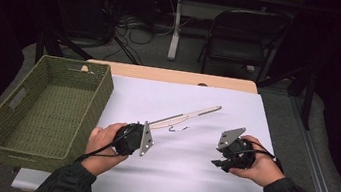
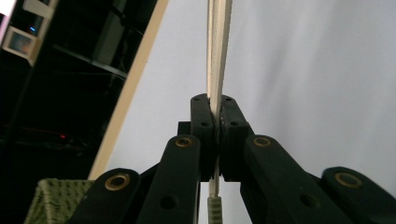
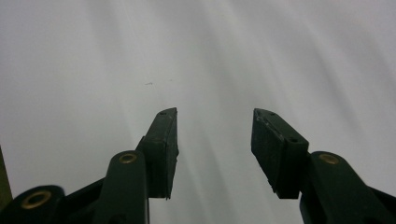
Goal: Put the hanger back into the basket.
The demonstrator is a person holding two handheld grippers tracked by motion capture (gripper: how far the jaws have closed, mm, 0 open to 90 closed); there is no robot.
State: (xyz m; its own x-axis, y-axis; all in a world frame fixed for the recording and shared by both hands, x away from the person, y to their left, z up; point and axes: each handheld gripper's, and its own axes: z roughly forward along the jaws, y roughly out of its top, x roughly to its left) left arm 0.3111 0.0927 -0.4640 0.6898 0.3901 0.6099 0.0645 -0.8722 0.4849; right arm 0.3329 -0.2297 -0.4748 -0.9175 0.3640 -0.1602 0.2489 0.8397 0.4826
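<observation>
Chopsticks (image 2: 218, 42) run off top edge in left gripper view, near end pinched behind pads. Tiny dark squiggle (image 1: 178, 128) on sheet, too small to tell.

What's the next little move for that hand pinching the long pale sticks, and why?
Probably swing them left toward the green woven basket. The left gripper is shut on one end of the pair of long pale wooden chopsticks, which jut out over the white table cover. The basket's hollow sits just left of that hand, while the right gripper waits open, holding nothing.
</observation>
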